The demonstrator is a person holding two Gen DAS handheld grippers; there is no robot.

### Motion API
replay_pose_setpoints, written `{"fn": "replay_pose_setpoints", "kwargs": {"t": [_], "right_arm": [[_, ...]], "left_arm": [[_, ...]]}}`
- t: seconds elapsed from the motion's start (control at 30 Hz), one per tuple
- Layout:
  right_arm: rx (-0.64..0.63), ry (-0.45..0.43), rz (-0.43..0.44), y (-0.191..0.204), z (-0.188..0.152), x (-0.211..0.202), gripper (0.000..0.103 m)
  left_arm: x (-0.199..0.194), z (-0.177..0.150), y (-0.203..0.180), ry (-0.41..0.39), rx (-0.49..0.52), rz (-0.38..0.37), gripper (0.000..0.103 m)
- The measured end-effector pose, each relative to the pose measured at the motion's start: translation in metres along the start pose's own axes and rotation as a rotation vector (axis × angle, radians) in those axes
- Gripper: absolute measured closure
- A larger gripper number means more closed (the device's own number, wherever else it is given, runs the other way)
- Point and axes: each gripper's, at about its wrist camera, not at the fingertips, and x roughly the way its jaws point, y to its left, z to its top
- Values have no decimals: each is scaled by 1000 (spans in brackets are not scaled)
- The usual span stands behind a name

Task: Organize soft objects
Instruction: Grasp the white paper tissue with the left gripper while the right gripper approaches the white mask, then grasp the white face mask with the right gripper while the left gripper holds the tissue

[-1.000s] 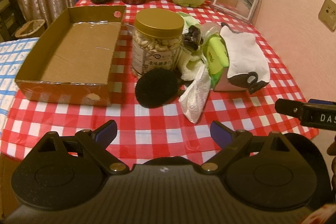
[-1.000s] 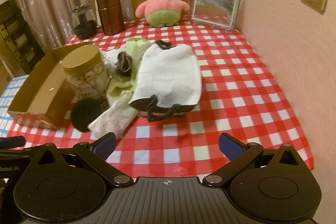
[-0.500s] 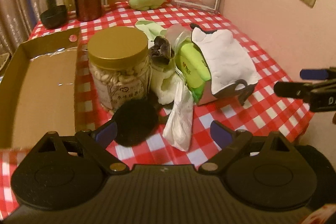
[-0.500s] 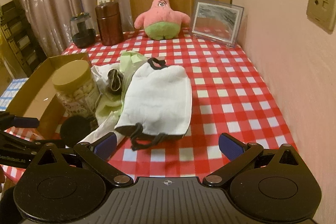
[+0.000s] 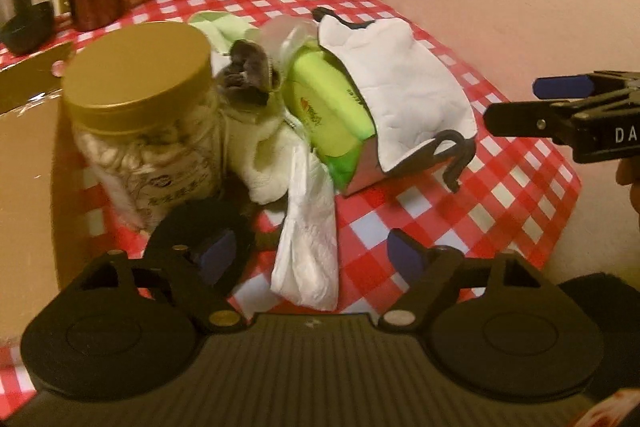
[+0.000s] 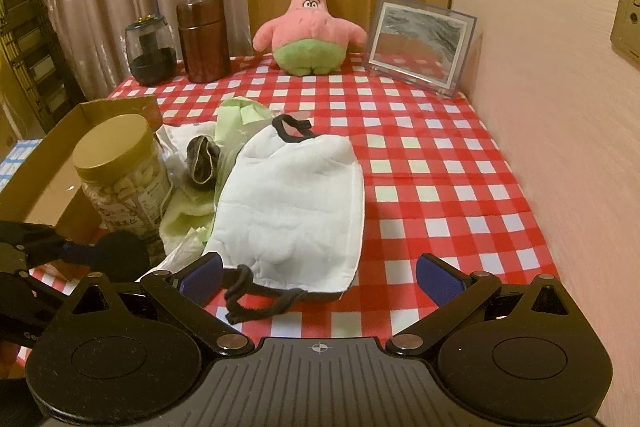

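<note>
A heap of soft things lies mid-table: a white quilted pouch (image 6: pixel 292 203) with black straps, a green wipes pack (image 5: pixel 328 107), a pale green towel (image 5: pixel 264 163), a grey rolled cloth (image 5: pixel 248 71), a crumpled white tissue (image 5: pixel 308 247) and a round black pad (image 5: pixel 192 227). My left gripper (image 5: pixel 310 255) hangs low over the heap's near edge with its jaws closing. The tissue lies between them, and neither pad presses it. The left finger overlaps the black pad. My right gripper (image 6: pixel 320 275) stands open just above the pouch's near end and straps. A pink plush star (image 6: pixel 310 27) sits at the back.
A jar with a gold lid (image 5: pixel 140 79) stands against the heap, beside an open cardboard box (image 5: pixel 24 167) at the left. At the back stand a brown canister (image 6: pixel 204 39), a dark glass jar (image 6: pixel 150 55) and a picture frame (image 6: pixel 420 43). A wall runs along the right.
My left gripper has come forward and down to the heap, rolled, and narrowed its jaws around the tissue. My right gripper has edged forward over the white pouch.
</note>
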Motion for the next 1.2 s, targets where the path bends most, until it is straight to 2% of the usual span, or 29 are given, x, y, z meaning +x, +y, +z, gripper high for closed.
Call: {"fn": "replay_pose_setpoints", "kwargs": {"t": [0.03, 0.27, 0.4, 0.57, 0.63, 0.73, 0.93, 1.2], "right_arm": [[2, -2, -1, 0, 1, 1, 1], [5, 0, -6, -2, 5, 11, 1], [1, 4, -6, -3, 6, 14, 1], [1, 8, -9, -4, 7, 18, 1], [1, 8, -8, -5, 7, 20, 1], [-1, 8, -2, -5, 7, 21, 1], [-17, 5, 25, -2, 11, 32, 1], [-60, -13, 67, 9, 17, 47, 1]], "left_arm": [[2, 2, -1, 2, 10, -1, 34], [13, 12, -2, 19, 67, 3, 49], [19, 13, -3, 33, 87, -13, 62], [28, 11, -5, 56, 112, -19, 72], [31, 11, -5, 64, 112, -14, 86], [31, 10, -3, 64, 104, -19, 95], [21, 14, 1, 44, 77, -32, 97], [-13, 20, 11, -30, 4, -41, 97]]}}
